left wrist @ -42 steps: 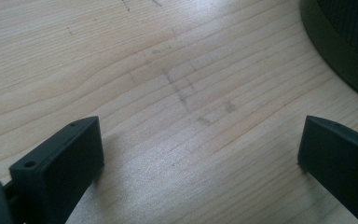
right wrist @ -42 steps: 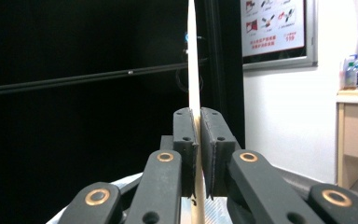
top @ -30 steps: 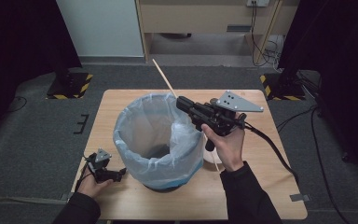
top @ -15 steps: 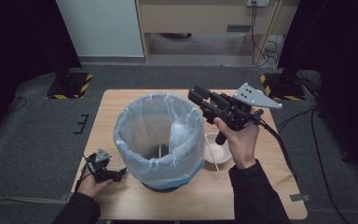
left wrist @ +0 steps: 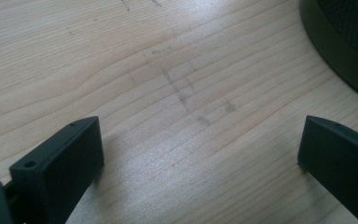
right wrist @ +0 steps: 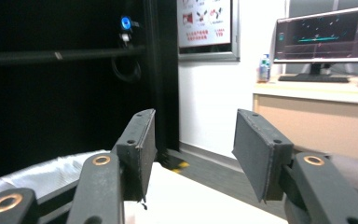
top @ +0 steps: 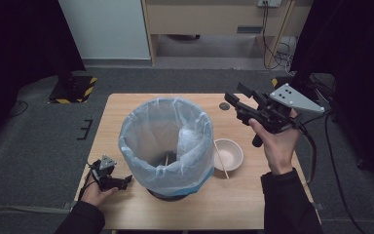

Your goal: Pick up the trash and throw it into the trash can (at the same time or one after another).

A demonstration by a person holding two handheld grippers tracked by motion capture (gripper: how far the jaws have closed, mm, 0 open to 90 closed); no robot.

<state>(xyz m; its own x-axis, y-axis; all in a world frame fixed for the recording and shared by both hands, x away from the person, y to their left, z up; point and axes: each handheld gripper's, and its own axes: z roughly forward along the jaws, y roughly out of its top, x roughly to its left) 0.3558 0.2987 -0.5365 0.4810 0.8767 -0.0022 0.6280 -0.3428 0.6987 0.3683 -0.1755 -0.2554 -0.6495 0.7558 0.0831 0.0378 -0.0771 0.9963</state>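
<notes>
At about 7 o'clock on the wooden surface (top: 126, 109), the left tongs (top: 126, 180) rest low in the person's left hand (top: 96, 194), pointing toward the base of the bin. In the left gripper view these tongs (left wrist: 200, 154) are spread wide over bare wood grain with nothing between the jaws; the dark curved base of the bin (left wrist: 340, 51) sits at 2 o'clock of that view.

At the centre of the surface stands the round bin (top: 168, 146), lined with a pale translucent bag (top: 195, 141) folded over its rim. A thin stick (top: 167, 158) leans inside it.

Just beside the bin at 3 o'clock lies a small white bowl (top: 228, 155), with a thin stick (top: 221, 163) across its left edge. A small dark round object (top: 224, 106) lies near the far edge at 1 o'clock.

The right hand (top: 277, 144) holds the right tongs (top: 237, 93) raised above the surface at 2 o'clock, tilted upward. In the right gripper view these tongs (right wrist: 193, 149) are parted and hold nothing, aimed at a white wall, a desk and a monitor (right wrist: 326, 39).
</notes>
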